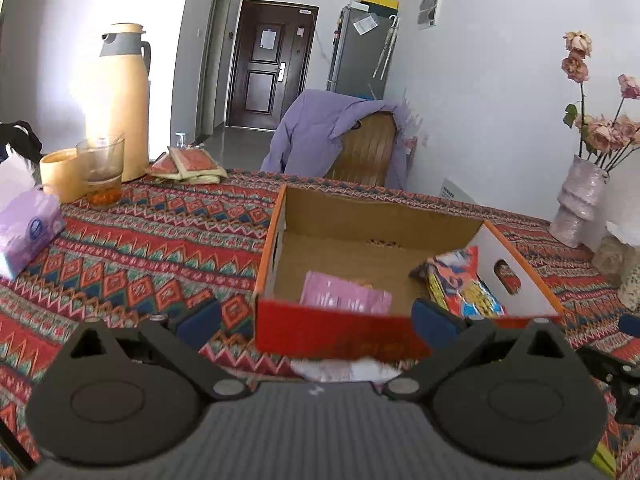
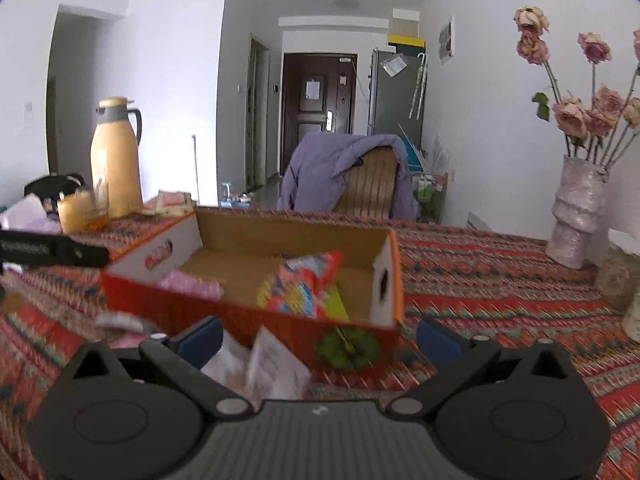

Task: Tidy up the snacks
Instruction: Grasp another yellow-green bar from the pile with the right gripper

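White packet between spread right tongs

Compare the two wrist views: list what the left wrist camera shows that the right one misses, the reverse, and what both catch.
Only the left wrist view shows the purple tissue pack clearly, at the table's left edge.

Only the right wrist view shows the green round print on the box's front wall and the ceiling lamp.

Both show the cardboard box, the pink packet and the colourful snack bag inside it, a pale packet in front of the box, the yellow thermos, the flower vase, and each open gripper, left and right.
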`<state>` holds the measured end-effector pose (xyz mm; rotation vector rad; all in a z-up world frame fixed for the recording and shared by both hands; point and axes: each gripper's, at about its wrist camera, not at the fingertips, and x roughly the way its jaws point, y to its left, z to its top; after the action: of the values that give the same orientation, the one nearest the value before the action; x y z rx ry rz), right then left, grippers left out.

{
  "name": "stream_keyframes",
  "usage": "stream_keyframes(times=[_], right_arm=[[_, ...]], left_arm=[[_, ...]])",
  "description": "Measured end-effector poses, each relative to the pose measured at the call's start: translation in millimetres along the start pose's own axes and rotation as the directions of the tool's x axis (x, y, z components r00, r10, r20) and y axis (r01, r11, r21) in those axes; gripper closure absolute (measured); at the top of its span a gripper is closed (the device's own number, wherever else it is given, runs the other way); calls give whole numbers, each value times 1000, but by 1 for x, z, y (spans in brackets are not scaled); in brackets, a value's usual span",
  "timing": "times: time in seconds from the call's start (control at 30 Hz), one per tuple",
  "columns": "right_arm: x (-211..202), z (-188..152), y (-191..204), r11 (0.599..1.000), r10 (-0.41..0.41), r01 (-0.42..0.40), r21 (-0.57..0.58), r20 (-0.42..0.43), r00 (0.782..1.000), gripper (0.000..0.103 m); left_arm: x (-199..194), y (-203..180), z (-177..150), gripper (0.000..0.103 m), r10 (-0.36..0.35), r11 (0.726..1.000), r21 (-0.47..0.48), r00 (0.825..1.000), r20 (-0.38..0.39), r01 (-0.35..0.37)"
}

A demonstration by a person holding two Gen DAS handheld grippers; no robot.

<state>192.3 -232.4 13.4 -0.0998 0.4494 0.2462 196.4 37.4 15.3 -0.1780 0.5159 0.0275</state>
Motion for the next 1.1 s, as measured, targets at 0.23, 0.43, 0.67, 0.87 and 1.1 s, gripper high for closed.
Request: stream_keyframes(times=[0.23, 0.43, 0.67, 0.87, 1.1], right_arm=[[-14, -37, -22, 999, -44, 46, 24, -82, 996, 0], [-11, -68, -37, 992, -47, 65, 112, -155, 987, 0], [-22, -78, -34, 991, -21, 39, 131, -133, 991, 10], [-14, -85, -33, 992, 13, 9, 129, -167, 986, 38], [-15, -91, -28, 995, 39, -23, 98, -163, 986, 57]], left_arm=[[-17, 0, -29, 0, -21, 1000, 12, 999, -36, 21], [-28, -1, -57, 0, -43, 999, 2, 997, -69, 43], [-35, -2, -69, 0, -55, 998, 20, 996, -73, 56], [-35, -2, -74, 0, -52, 999, 4, 994, -93, 53], [-34, -4, -76, 0, -44, 999, 6, 993, -108, 45]])
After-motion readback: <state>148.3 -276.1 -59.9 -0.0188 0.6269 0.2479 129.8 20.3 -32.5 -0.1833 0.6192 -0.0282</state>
